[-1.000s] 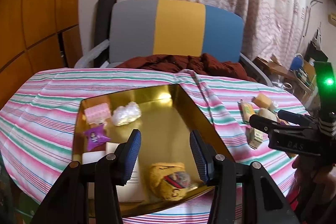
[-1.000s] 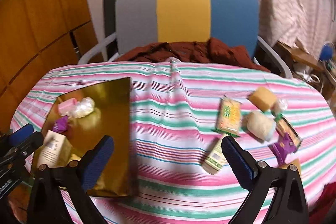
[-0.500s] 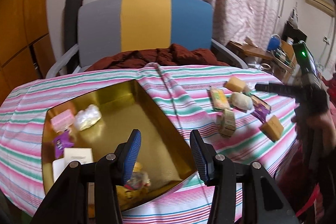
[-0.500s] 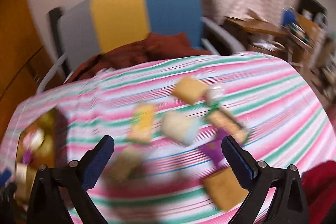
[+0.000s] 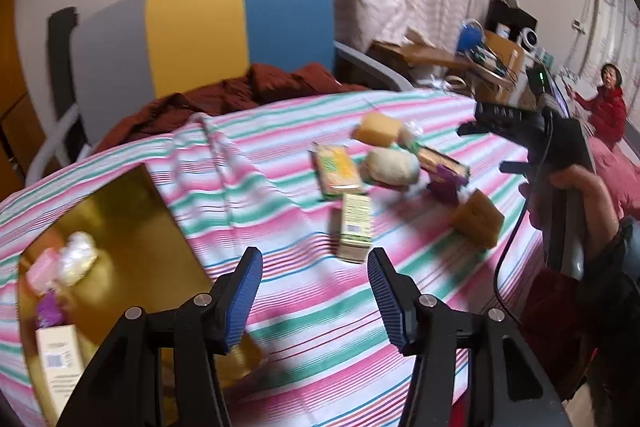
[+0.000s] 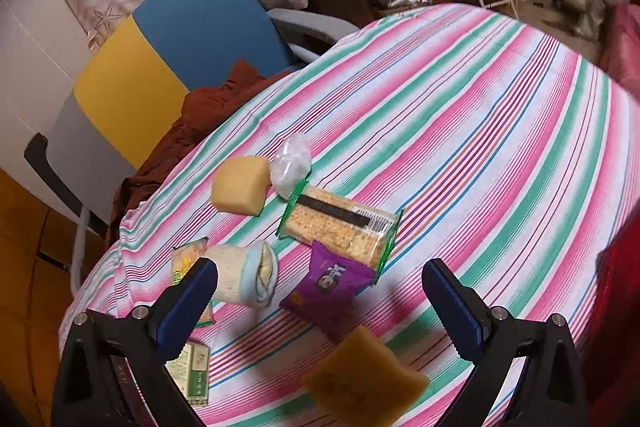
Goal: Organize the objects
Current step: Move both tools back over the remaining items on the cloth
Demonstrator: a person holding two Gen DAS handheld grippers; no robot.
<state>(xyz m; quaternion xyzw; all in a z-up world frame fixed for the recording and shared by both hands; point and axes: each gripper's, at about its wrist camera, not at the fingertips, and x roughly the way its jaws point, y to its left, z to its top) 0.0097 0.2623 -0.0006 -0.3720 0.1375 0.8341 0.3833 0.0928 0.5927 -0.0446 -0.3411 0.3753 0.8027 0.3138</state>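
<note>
Both tools are empty w/ jaws spread wide: our left tool [image 5: 314, 297] hovers over bare striped cloth, our right tool [image 6: 320, 307] hangs above the loose pile. The things to sort lie ahead of the left tool and right under the right one: purple packet [image 6: 328, 287] between the right tool's fingers, rolled sock [image 6: 244, 279] touching its left finger, brown sponge [image 6: 366, 377] just below, cracker pack [image 6: 340, 227] and yellow sponge [image 6: 240, 185] farther ahead. The gold tray [image 5: 116, 239], already holding a few items, sits left of the left tool. Main risk, we judge: items are packed so tight that closing on the packet could pinch the sock too or shove the sponge toward the counter [image 6: 500, 131] edge, which is near behind the right tool. Loose cloth may also bunch up. Plenty of open room to the right tool's right; the path toward the tray crosses clear cloth.
</note>
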